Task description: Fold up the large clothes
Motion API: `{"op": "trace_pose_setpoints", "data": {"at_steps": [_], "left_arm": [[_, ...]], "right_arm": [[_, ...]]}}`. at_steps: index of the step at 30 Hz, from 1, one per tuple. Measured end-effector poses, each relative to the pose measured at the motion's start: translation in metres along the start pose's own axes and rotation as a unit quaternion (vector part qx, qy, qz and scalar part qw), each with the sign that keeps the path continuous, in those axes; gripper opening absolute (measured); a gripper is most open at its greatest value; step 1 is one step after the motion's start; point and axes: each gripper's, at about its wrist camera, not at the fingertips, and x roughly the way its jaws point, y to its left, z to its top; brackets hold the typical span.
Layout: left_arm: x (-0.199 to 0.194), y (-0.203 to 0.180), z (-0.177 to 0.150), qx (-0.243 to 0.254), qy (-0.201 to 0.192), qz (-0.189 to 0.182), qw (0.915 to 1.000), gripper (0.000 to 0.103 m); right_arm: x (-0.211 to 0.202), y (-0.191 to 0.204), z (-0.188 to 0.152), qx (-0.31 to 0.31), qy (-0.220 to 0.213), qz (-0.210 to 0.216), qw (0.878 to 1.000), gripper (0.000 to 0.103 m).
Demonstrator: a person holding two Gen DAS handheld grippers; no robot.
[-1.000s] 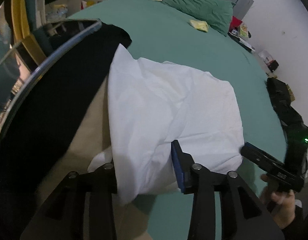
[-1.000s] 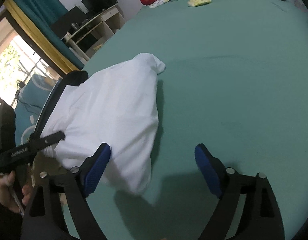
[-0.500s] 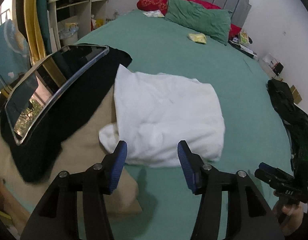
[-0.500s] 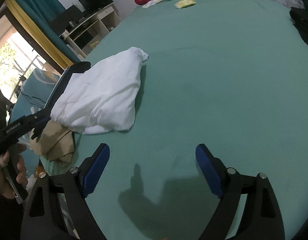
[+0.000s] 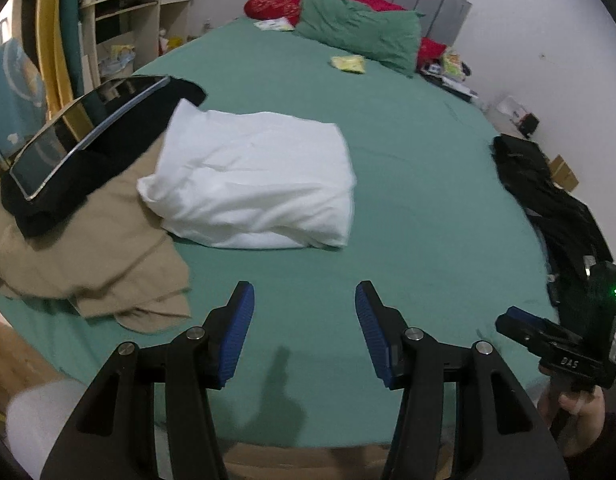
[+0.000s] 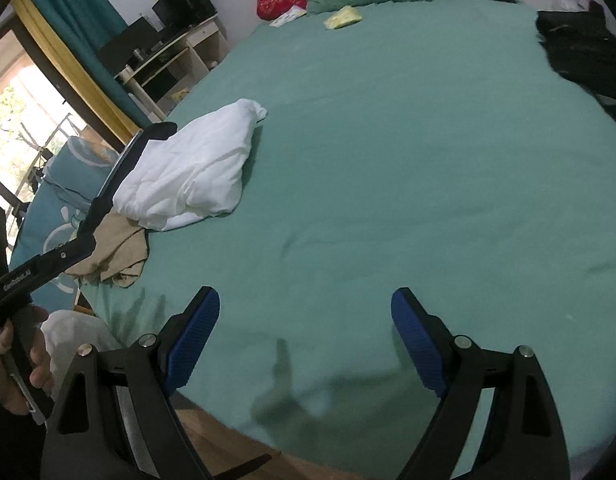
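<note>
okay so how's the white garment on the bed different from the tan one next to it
The white garment is folded into a tidy, puffy rectangle; the tan garment lies rumpled and spread out, not folded. The white one sits further in on the green bed, while the tan one lies at the bed's edge with a black cloth on part of it. Both rest on the bed, overlapping, and neither gripper holds them.

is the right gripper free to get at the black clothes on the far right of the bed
Probably yes: the right gripper is open and empty, and only bare green sheet lies between it and the black clothes.
</note>
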Motion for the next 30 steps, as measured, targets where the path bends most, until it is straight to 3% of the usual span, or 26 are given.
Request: {"op": "trace_pose_setpoints", "data": {"at_steps": [7,9,13,22,30], "left_arm": [[-0.017,-0.051,-0.021,0.018,-0.009,-0.007,0.9998,0.056],[-0.022,-0.065,-0.024,0.032,-0.012,-0.032,0.9989,0.055],[-0.04,-0.093,-0.026,0.062,-0.033,-0.045,0.9965,0.056],[-0.098,-0.145,-0.014,0.124,-0.109,-0.047,0.9852,0.056],[-0.148,-0.174,-0.007,0.153,-0.186,-0.045,0.9695,0.056]], "right_arm": [[-0.039,-0.015,-0.015,-0.003,-0.013,-0.029,1.0,0.087],[-0.053,-0.019,-0.017,-0.008,-0.019,-0.039,0.999,0.087],[-0.08,-0.024,-0.018,-0.016,-0.039,-0.059,0.997,0.087],[-0.148,-0.023,-0.007,-0.033,-0.1,-0.093,0.99,0.087],[-0.202,-0.01,0.008,-0.052,-0.159,-0.114,0.979,0.089]]}}
